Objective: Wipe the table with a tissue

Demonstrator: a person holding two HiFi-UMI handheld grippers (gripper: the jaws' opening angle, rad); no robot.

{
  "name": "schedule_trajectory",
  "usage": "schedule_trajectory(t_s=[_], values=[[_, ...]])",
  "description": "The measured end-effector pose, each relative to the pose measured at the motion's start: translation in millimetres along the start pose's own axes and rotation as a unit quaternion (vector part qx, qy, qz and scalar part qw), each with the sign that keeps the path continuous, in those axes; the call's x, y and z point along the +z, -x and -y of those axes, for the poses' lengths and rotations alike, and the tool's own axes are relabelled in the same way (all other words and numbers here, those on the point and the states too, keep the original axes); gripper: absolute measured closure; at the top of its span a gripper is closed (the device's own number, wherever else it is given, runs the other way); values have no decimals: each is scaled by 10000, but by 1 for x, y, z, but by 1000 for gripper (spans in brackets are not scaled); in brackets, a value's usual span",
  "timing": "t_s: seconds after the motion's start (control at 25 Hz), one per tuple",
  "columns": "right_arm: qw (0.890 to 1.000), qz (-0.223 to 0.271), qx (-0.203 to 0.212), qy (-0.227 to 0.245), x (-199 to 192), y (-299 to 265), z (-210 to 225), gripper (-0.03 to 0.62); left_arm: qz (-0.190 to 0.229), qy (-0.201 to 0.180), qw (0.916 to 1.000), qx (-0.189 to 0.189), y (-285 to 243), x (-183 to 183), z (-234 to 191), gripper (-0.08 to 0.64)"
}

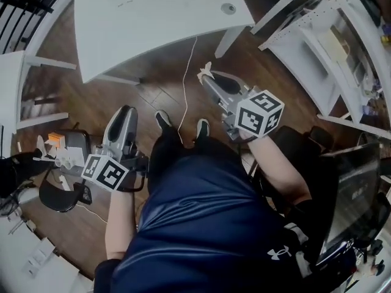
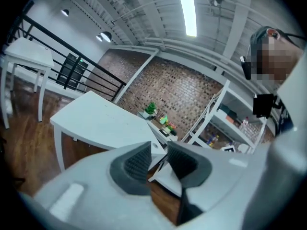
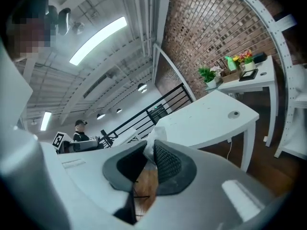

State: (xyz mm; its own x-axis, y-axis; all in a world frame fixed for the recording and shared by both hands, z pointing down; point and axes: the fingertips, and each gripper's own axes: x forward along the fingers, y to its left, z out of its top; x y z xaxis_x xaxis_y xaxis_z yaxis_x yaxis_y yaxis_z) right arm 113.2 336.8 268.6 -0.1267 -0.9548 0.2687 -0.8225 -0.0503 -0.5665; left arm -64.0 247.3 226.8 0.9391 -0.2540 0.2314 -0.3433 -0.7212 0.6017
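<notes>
The right gripper [image 1: 211,83], centre right in the head view, pinches a white tissue [image 1: 205,71] between nearly closed jaws. It is over the wooden floor [image 1: 159,90], below the white table [image 1: 153,23] at upper centre. The left gripper [image 1: 125,112], lower left, has its jaws narrowly apart and empty.

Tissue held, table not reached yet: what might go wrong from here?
1. The white paper tissue is pinched only at the tips of the right hand-held gripper; it may slip or tear while wiping the white curved table.
2. The thin white cable trails over the floor by the person's feet: a possible snag.
</notes>
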Motion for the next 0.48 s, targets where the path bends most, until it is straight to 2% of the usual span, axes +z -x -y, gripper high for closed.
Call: schedule_trajectory(t_s=[0.24,0.48], values=[[9991,332,-274,-10,6,46,-6,545,-62,-160,9990,-408,-3,-8,40,454],[9969,583,-383,360,8,70,-46,545,-284,-390,9949,-889,19,-36,51,454]])
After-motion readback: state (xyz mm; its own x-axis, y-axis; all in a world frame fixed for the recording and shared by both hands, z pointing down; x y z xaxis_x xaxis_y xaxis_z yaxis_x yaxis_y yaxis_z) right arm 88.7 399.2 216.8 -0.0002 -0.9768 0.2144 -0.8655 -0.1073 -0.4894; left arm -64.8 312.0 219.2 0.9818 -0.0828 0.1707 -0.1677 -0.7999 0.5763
